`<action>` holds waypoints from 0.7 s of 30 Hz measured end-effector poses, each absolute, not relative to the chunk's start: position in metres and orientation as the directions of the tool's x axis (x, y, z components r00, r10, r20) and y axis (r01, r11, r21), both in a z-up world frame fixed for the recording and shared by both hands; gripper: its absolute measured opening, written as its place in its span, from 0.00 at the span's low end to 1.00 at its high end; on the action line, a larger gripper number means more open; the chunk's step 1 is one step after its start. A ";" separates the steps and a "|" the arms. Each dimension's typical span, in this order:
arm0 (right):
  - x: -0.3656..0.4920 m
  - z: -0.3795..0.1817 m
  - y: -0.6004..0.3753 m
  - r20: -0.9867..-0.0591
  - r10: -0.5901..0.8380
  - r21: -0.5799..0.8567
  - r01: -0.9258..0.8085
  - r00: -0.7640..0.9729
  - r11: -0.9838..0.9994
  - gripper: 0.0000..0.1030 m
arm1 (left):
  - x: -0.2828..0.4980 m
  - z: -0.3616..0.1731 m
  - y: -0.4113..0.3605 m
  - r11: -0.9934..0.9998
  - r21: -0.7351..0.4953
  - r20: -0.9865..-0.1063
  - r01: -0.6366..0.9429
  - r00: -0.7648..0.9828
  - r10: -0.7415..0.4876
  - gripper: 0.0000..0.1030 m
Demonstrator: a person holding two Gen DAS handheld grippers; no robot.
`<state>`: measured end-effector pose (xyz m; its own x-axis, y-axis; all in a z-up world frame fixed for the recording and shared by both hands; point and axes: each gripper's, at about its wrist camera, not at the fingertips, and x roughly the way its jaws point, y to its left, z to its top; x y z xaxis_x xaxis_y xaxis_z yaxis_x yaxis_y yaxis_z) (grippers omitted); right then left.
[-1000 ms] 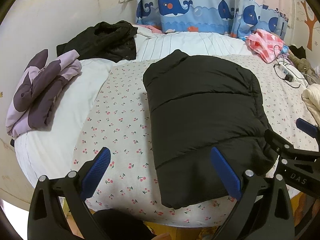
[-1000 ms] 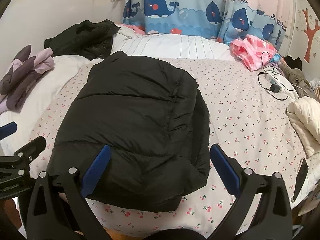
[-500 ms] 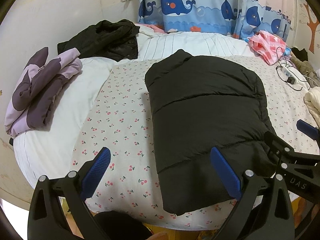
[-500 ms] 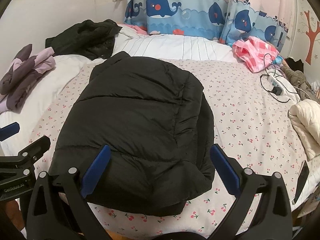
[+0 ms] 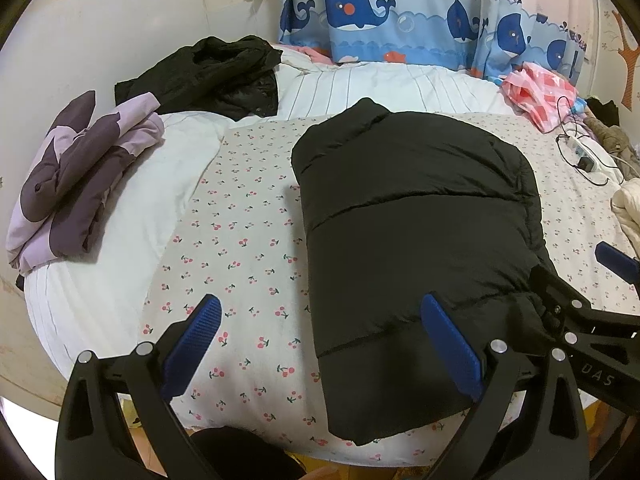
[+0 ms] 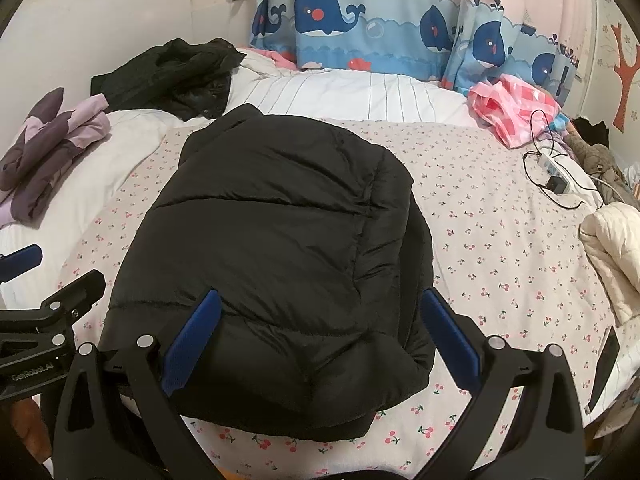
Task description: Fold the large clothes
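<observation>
The black puffer jacket (image 6: 272, 248) lies sleeves-in on the bed (image 6: 500, 248); both tongs, left (image 5: 320, 344) and right (image 6: 320, 340), hang apart and empty, so grip its near hem corners evenly before folding it away.

The right tool (image 5: 600, 368) reads "DAS"; the left tool (image 6: 32, 364) reads "GenRobot.AI".

The puffer jacket (image 6: 272, 248) is plain black, quilted in broad bands; the sheet (image 6: 500, 248) beneath it is pale, sprinkled with small red cherries on green stems; the duvet (image 6: 360, 96) behind is white with thin dark stripes; the curtain (image 6: 380, 24) is light blue with navy whales, red-cheeked, and little boats; the folded garment (image 5: 80, 176) is lilac and dark purple; the crumpled coat (image 5: 212, 72) is black; the checked cloth (image 6: 508, 108) is pink and white; the fingers (image 5: 192, 348) wear blue pads on black frames; the padded coat (image 6: 612, 248) is cream.
</observation>
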<state>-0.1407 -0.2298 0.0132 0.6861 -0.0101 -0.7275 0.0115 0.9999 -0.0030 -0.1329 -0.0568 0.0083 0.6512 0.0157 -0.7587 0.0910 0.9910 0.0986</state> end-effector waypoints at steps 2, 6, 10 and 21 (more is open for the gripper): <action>-0.140 0.013 -0.230 -0.728 -0.011 -0.004 0.012 0.686 1.000 0.93 | -0.132 0.008 -0.057 0.991 0.101 -0.758 0.090 0.652 0.018 0.93; -0.137 0.013 -0.229 -0.728 -0.012 -0.006 0.012 0.686 1.000 0.93 | -0.128 0.005 -0.058 0.990 0.104 -0.760 0.092 0.649 0.019 0.93; -0.138 0.013 -0.229 -0.728 -0.013 -0.006 0.012 0.685 1.000 0.93 | -0.126 0.004 -0.059 0.990 0.101 -0.763 0.095 0.646 0.016 0.93; -0.132 0.012 -0.233 -0.727 -0.022 -0.014 0.018 0.686 1.000 0.93 | -0.121 0.000 -0.062 0.990 0.101 -0.767 0.098 0.641 0.015 0.93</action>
